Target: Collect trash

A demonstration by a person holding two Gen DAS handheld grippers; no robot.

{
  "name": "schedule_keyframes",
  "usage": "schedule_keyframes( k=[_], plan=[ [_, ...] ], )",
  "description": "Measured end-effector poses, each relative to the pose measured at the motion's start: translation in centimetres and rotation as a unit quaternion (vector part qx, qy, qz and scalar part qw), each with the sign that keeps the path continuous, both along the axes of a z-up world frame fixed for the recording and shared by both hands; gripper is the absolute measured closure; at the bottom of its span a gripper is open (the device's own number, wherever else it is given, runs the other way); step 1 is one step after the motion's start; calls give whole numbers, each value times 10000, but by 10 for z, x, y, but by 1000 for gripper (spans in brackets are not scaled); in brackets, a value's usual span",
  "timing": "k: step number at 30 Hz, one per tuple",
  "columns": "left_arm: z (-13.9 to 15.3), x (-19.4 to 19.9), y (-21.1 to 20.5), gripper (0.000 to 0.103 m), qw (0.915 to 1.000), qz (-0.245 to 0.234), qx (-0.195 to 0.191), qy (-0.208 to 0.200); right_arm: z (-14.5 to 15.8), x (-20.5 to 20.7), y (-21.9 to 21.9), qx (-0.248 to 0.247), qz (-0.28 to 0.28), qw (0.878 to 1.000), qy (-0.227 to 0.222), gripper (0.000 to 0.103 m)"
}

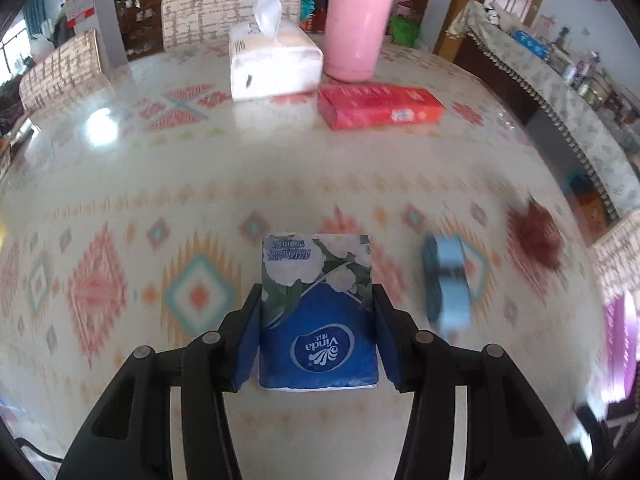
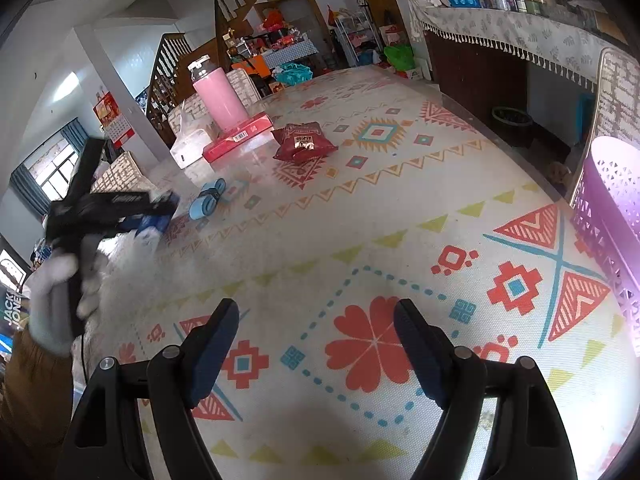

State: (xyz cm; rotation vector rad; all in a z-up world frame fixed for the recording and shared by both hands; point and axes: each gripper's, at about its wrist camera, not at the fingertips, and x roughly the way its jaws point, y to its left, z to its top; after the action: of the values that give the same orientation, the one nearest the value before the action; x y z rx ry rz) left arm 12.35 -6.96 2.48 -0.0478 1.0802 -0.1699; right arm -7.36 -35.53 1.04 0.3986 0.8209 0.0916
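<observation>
The left gripper point(image 1: 318, 320) pinches a blue tissue packet point(image 1: 318, 312) at the table's point(image 1: 280, 184) near edge; the right gripper point(image 2: 316, 344) hangs spread and empty. A blue roll point(image 1: 446, 280) and red snack bag point(image 2: 303, 142) farther right remain uncollected, the purple basket point(image 2: 612, 208) waiting at far right.

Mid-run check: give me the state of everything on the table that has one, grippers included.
Left gripper: shut on the blue Vinda tissue pack.
Right gripper: open, empty.
Pink cylindrical flask: upright, lid on.
White soft tissue pack: opened, a sheet sticking up.
Dark red snack bag: lying crumpled.
Purple lattice basket: upright.
</observation>
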Motion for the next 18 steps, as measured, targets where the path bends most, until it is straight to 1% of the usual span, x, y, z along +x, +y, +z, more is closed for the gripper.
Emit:
schedule_keyframes(
  k=[2, 4, 5, 7, 9, 11, 12, 14, 15, 16, 17, 18],
  plan=[
    [-2, -17, 4, 53, 9998, -18, -177, 71, 0, 1, 0, -1, 10, 10000, 2, 18],
    [-7, -30, 11, 52, 9987, 13, -456, 216, 0, 1, 0, -10, 21, 10000, 6, 18],
    [-7, -36, 14, 52, 9984, 47, -533, 155, 0, 1, 1, -18, 24, 10000, 9, 18],
    [-7, -45, 19, 52, 9975, 114, -685, 158, 0, 1, 2, -35, 36, 10000, 15, 17],
    [-9, -49, 21, 48, 9958, 131, -891, 129, 0, 2, 2, -39, 54, 10000, 19, 16],
    [-10, -52, 22, 40, 9946, 72, -1031, 26, 0, 2, 3, -44, 117, 9999, 27, 13],
    [-10, -54, 20, 37, 9943, 12, -1065, -22, 0, 3, 4, -46, 158, 9999, 34, 12],
    [-10, -58, 14, 22, 9943, -196, -1045, -88, 0, 6, 6, -72, 269, 9996, 62, 9],
    [-11, -61, 10, 19, 9944, -320, -1005, -117, -1, 7, 7, -89, 319, 9994, 79, 5],
    [-11, -64, 6, 16, 9948, -416, -912, -157, -1, 10, 9, -117, 409, 9990, 113, 4],
    [-11, -66, 3, 16, 9956, -450, -799, -186, -1, 12, 12, -156, 470, 9987, 145, 1],
    [-11, -68, 0, 16, 9964, -469, -683, -202, -1, 14, 16, -272, 538, 9980, 205, 0]
  ],
)
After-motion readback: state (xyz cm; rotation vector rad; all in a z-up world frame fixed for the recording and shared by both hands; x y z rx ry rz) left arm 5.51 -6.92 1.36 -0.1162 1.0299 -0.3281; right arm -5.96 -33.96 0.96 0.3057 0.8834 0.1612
